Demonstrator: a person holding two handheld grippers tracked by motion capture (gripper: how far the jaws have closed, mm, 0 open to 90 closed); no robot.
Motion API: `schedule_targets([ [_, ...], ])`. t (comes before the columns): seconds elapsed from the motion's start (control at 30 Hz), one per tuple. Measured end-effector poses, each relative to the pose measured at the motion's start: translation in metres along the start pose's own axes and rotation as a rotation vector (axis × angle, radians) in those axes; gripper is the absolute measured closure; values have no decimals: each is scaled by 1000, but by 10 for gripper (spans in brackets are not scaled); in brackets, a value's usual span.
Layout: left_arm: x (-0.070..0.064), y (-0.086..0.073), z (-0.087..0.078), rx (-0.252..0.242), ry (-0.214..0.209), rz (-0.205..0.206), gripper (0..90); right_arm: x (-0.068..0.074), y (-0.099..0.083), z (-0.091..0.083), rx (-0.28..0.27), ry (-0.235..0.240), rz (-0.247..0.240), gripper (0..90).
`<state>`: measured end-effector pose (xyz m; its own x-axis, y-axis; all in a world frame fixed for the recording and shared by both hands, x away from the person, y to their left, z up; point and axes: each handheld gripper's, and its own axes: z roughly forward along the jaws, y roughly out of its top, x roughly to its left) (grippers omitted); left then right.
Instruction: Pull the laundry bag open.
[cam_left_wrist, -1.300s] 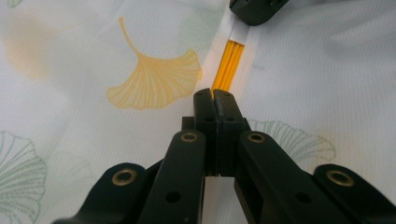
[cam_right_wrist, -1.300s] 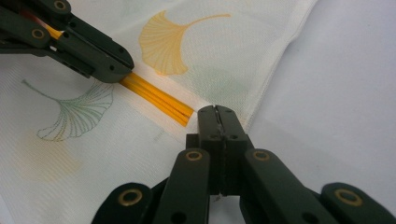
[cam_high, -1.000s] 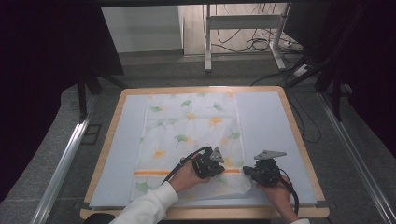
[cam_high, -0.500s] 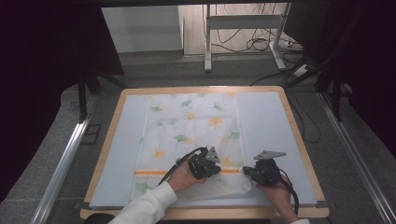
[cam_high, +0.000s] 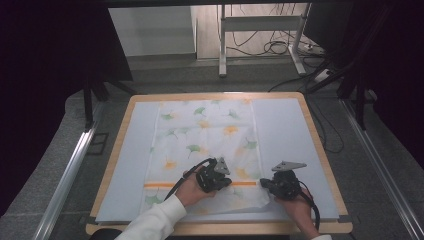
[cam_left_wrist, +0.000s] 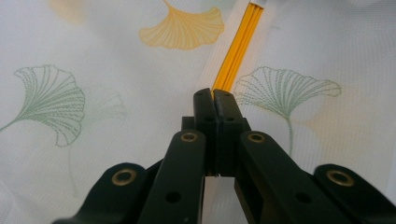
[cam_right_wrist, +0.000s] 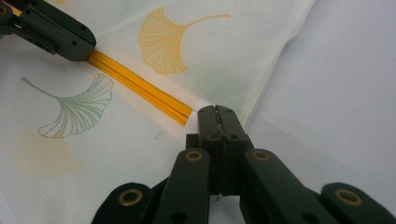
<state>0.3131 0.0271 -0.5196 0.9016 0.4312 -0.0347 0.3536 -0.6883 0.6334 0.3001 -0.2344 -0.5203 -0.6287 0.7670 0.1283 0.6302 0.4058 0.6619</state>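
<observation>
Thin leaf-print cloth (cam_high: 205, 135) on surface (cam_high: 285, 125): light, limp, slippery. Left claw (cam_left_wrist: 214, 95), right claw (cam_right_wrist: 216, 112) both clamped on orange stripe (cam_right_wrist: 140, 86) fold; best hold near edges.

Your thin white woven cloth with ginkgo leaf prints and an orange stripe (cam_left_wrist: 140, 93) looks matt and finely ribbed; the black plastic fingers (cam_right_wrist: 219, 126) have a dull sheen, with brass-coloured rivets; the pale blue surface (cam_high: 285, 125) is smooth, wood-rimmed.

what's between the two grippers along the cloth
In the right gripper view, the orange stripe of the leaf-print cloth runs from the left gripper to the right gripper.
</observation>
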Motion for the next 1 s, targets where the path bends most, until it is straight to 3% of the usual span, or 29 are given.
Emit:
schedule_targets([
  [0.57,2,-7,-7,12,14,-9,900,0,0,0,1,-4,-8,899],
  [0.77,5,-12,-10,9,0,-39,900,1,0,0,6,-5,-12,899],
  [1.0,5,-14,-13,15,14,-32,900,0,0,0,6,-5,-13,899],
])
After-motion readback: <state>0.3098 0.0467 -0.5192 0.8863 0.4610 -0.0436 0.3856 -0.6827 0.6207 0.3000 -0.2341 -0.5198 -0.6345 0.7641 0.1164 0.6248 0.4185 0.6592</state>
